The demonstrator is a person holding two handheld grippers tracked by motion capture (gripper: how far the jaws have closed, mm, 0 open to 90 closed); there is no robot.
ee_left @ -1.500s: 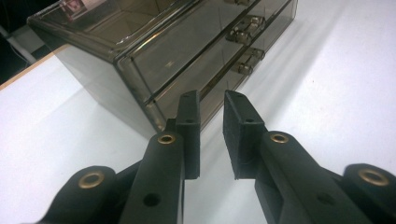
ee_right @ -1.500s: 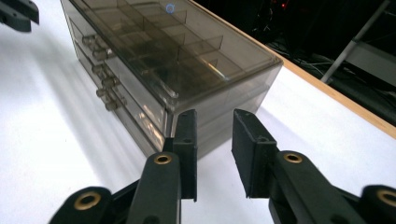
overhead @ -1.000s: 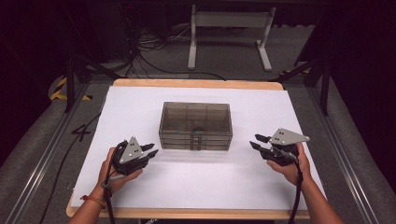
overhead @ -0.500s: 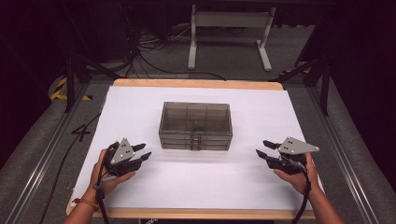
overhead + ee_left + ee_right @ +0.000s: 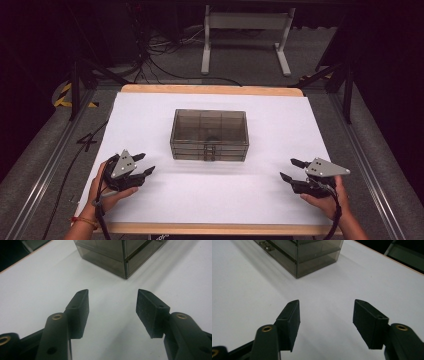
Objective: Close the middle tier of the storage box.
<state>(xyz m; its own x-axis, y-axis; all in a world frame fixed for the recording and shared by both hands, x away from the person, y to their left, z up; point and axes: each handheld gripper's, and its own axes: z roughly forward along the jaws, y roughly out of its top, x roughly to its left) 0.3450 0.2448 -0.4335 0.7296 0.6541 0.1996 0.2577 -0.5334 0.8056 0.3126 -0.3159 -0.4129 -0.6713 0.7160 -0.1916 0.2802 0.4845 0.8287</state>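
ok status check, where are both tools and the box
Left tool and right tool open, jaws just been opening, nothing between them. Smoky drawer box mid-table, untouched, drawers shut. White table between tools and box bare.

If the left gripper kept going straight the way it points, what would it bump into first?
Probably the smoky plastic box. The left gripper has open jaws with nothing between them, aimed over bare white table at the box's near corner. It may just graze that corner; depth is hard to judge.

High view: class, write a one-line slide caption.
Smoky plastic drawer box on the white table, open left gripper and open right gripper apart from it.
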